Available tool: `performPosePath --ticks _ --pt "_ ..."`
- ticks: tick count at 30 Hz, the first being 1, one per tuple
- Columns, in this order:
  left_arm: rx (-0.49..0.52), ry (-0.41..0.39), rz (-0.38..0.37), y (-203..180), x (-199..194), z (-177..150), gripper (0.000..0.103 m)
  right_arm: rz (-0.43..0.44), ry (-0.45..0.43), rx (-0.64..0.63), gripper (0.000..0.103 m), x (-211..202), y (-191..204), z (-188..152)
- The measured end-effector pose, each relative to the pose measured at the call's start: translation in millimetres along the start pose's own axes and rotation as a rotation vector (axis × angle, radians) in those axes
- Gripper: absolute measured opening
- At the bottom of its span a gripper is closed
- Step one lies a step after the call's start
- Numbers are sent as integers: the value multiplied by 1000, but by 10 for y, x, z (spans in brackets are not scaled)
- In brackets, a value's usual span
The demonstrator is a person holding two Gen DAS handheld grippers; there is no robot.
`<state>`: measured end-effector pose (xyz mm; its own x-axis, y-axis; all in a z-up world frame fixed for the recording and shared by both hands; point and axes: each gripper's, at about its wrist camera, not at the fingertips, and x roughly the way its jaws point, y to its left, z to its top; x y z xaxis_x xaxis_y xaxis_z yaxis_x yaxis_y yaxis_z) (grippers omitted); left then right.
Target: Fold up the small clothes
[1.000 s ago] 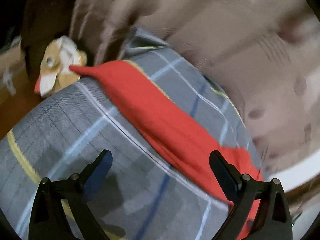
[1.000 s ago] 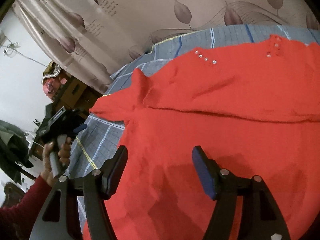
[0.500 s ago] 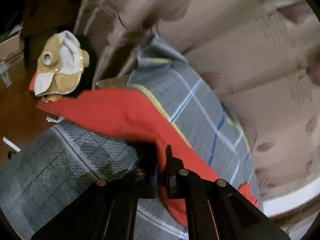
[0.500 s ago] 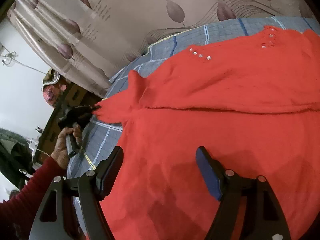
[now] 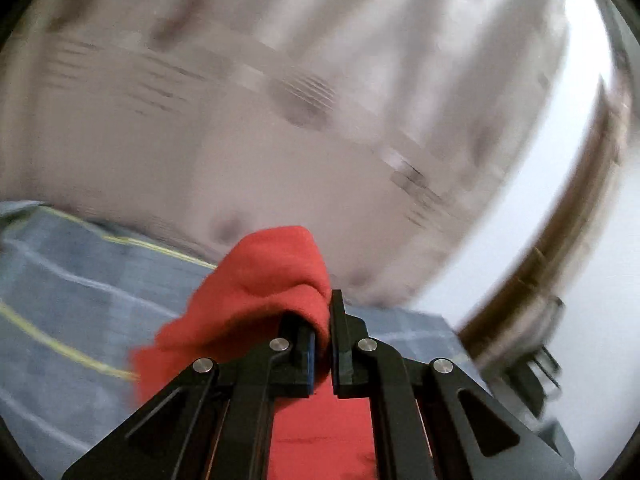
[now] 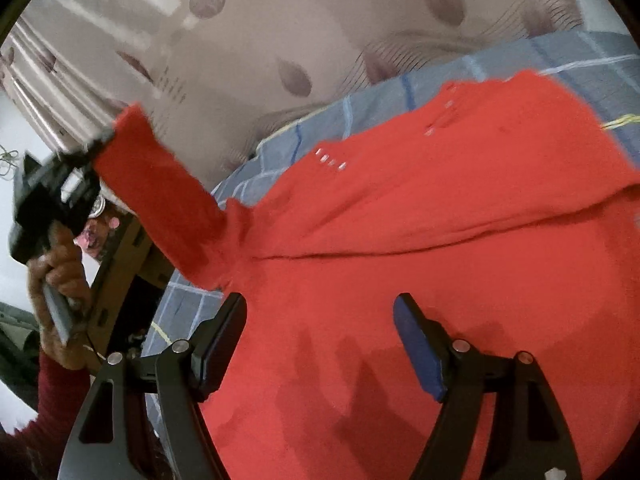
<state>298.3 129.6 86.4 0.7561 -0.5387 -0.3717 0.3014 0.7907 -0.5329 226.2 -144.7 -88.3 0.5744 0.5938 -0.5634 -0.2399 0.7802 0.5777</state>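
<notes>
1. The bed, under a grey-blue checked sheet, carries my red knitted sweater spread across it.
2. My left gripper is clenched on the sweater's sleeve cuff, lifted off the bed's left edge.
3. My right gripper hovers over the sweater's body, fingers released, nothing between them.

A red sweater of soft, matt, fuzzy knit lies on a bed covered in grey-blue checked woven cloth. Matt black plastic hand-held grippers carry shiny metal rivets and smooth blue pads. Leaf-printed curtain fabric hangs at upper frame.
</notes>
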Motion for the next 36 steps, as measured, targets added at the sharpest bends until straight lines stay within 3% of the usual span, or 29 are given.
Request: performPosePath --ticks 6,10,14,15,16,18,21,24,25,27,31,36 --pt "58 216 -121 -805 1303 -507 5 -9 -62 124 76 -396 -564 12" --pt "123 325 -192 -1040 1940 -986 7 12 -85 179 76 -526 -774 25" --pt "159 430 -181 -1173 2166 -1343 28 13 -95 161 76 -589 -805 73" --pt "157 433 -185 -1197 2123 -1372 38 11 -98 154 76 -592 -801 92" --pt "154 429 -186 -1210 2081 -1370 57 9 -99 148 76 -602 -808 115" --pt "139 369 -176 -1143 1850 -1301 80 12 -100 146 76 -611 -822 167" --pt "109 219 -196 -1079 1467 -1130 97 16 -108 144 76 -625 -807 204" --pt "31 125 -168 -805 1109 -972 101 -16 -107 103 76 -607 -740 313" --pt "20 114 -112 -682 1022 -967 101 -38 -107 82 76 -593 -719 349" --pt "25 133 -16 -494 932 -1046 101 -94 -110 37 76 -587 -678 413" --pt "10 203 103 -70 845 -1354 101 -212 -91 -34 76 -471 -601 572" --pt "-45 200 164 329 764 -1599 101 -319 -59 -218 76 -225 -247 670"
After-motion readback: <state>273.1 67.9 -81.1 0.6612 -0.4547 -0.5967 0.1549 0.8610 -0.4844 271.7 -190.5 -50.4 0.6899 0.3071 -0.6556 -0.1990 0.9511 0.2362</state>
